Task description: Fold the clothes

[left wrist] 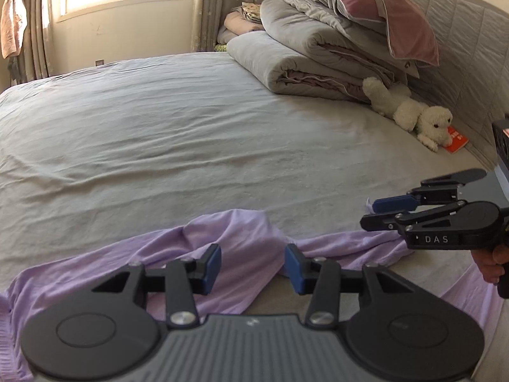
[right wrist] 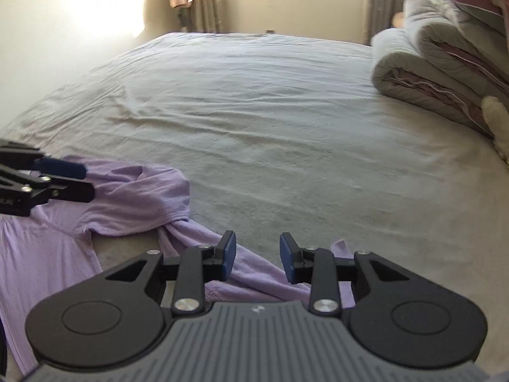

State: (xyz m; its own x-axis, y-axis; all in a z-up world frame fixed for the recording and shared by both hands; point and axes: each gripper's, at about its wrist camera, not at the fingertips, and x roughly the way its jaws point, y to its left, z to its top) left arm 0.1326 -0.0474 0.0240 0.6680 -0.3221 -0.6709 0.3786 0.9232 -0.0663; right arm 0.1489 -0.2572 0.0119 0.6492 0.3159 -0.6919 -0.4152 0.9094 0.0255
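A lilac garment (left wrist: 241,248) lies crumpled along the near edge of the bed; it also shows in the right wrist view (right wrist: 133,200), bunched with a sleeve trailing right. My left gripper (left wrist: 253,267) is open just above the garment's bunched middle, holding nothing. My right gripper (right wrist: 257,256) is open over the trailing lilac cloth, holding nothing. It also shows in the left wrist view (left wrist: 375,211) at the right, just above the garment's right end. The left gripper shows in the right wrist view (right wrist: 86,181) at the left edge, over the garment.
The grey bed sheet (left wrist: 178,133) spreads wide behind the garment. Folded grey quilts and a pink pillow (left wrist: 331,41) are stacked at the headboard. A white plush dog (left wrist: 413,114) and a red book (left wrist: 456,140) lie beside them. A window and curtains are behind.
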